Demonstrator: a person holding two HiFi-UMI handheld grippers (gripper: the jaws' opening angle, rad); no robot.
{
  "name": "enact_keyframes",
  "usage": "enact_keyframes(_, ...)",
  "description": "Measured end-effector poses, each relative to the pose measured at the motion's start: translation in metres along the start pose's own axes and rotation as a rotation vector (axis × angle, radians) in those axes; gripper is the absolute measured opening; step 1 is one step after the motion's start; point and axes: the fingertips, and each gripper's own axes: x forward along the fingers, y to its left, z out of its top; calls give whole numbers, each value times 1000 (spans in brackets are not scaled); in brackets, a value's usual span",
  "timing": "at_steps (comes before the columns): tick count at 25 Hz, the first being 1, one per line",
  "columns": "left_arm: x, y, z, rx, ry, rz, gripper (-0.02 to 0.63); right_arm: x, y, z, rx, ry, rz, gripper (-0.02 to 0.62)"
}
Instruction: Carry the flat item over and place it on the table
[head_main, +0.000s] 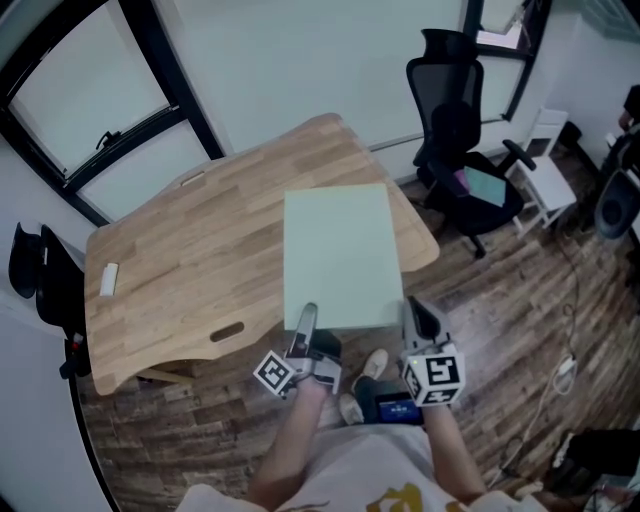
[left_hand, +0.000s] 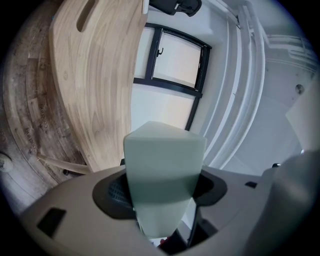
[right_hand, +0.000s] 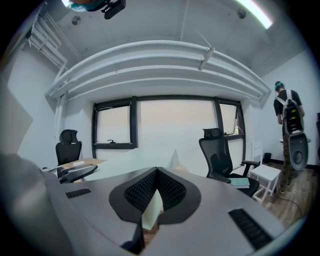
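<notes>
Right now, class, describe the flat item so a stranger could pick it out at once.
Start at the wooden table below the window. Over its right end is a pale green sheet, its near edge gripped by the left gripper and right gripper. It is the only large, plain green rectangle there.

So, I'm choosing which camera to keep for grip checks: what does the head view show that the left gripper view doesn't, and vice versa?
Only the head view: the right gripper beside the left gripper, both shut on the near edge of the green sheet, plus the office chair. Only the left gripper view: its black pads against the sheet close up, and the ribbed ceiling. Both: the sheet, wooden table, window.
</notes>
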Motion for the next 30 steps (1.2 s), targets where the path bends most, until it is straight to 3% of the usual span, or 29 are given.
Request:
enact_keyframes(10,2,12,1,-6,-11,7,288,6,-7,-5,-1,10,3,-2)
enact_keyframes(30,-18,53,-1,-15,-26,94,288,10,-13,-42,40,98,13,-2)
